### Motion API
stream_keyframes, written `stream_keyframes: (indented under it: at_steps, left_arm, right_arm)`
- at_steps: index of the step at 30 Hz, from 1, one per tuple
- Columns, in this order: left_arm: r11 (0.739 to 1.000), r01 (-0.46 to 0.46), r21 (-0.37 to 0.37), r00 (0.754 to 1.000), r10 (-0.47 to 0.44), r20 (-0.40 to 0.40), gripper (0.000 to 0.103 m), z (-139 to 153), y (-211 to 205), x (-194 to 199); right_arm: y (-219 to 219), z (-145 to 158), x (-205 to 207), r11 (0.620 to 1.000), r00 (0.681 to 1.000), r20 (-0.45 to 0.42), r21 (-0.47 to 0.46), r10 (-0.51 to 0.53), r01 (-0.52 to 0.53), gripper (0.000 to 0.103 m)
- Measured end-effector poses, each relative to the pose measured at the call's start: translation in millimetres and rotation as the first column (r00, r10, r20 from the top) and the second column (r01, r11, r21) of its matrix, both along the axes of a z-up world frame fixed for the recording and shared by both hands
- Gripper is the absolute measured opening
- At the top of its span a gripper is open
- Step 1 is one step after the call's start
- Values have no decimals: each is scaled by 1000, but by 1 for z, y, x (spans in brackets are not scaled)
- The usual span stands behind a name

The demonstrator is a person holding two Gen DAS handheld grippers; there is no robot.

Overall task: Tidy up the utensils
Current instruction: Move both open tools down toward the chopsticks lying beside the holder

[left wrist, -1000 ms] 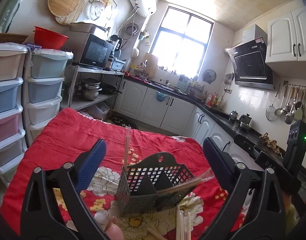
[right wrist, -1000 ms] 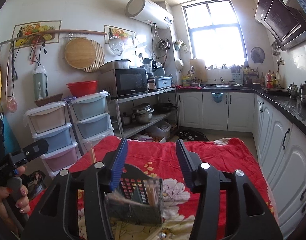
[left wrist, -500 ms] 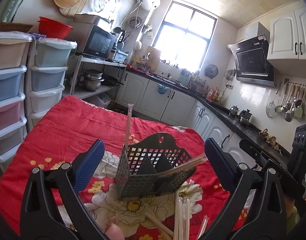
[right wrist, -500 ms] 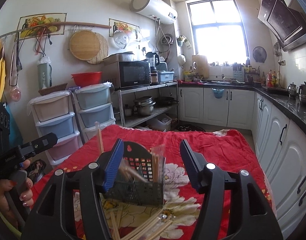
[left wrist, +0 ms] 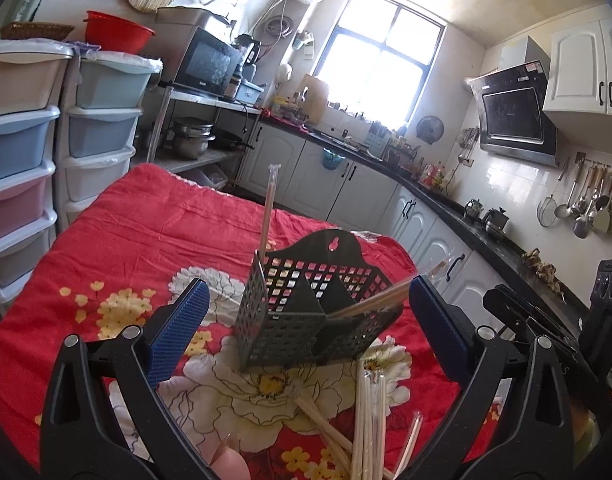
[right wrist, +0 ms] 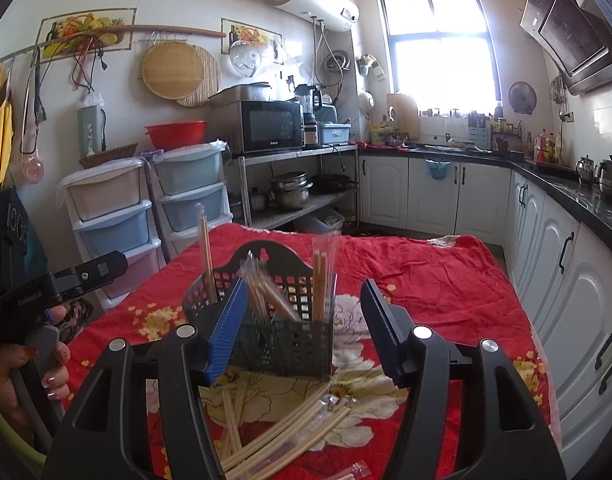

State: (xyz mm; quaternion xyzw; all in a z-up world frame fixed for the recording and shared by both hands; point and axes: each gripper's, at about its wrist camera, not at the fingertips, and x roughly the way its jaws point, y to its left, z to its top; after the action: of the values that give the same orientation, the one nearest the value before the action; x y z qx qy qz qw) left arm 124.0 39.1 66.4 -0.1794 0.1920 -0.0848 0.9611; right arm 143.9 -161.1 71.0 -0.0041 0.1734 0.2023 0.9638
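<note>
- A dark grey perforated plastic utensil caddy with inner dividers stood upright on a red floral cloth covering the table, in a kitchen.
- Several pale wooden chopsticks in clear sleeves stood upright in the caddy's compartments; one wrapped chopstick rose alone at the caddy's far-left corner in the left view.
- Many loose wrapped chopsticks lay scattered on the cloth just in front of the caddy, apparently yet to be sorted.
- The left gripper hovered with its blue-padded tongs wide apart and empty, framing the caddy.
- The right gripper was likewise spread wide and held nothing, its tongs either side of the caddy.
- Both seemed poised above the loose pile, probably so the next chopstick could be picked.
</note>
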Motion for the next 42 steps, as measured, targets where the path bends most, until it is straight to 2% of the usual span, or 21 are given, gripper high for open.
stream_keyframes:
  at_steps: [10, 27, 42]
  left_arm:
    - [999, 16, 32, 999, -14, -50, 92, -20, -8, 2]
    - [998, 34, 62, 989, -24, -147, 92, -51, -17, 15]
    - [993, 106, 44, 960, -91, -264, 92, -89, -35, 34]
  right_arm:
    - [3, -17, -5, 999, 999, -39, -38, 9, -11, 58]
    - [-4, -56, 7, 997, 985, -167, -78, -35, 22, 58]
    - [-10, -89, 24, 991, 961, -266, -128, -77, 44, 58]
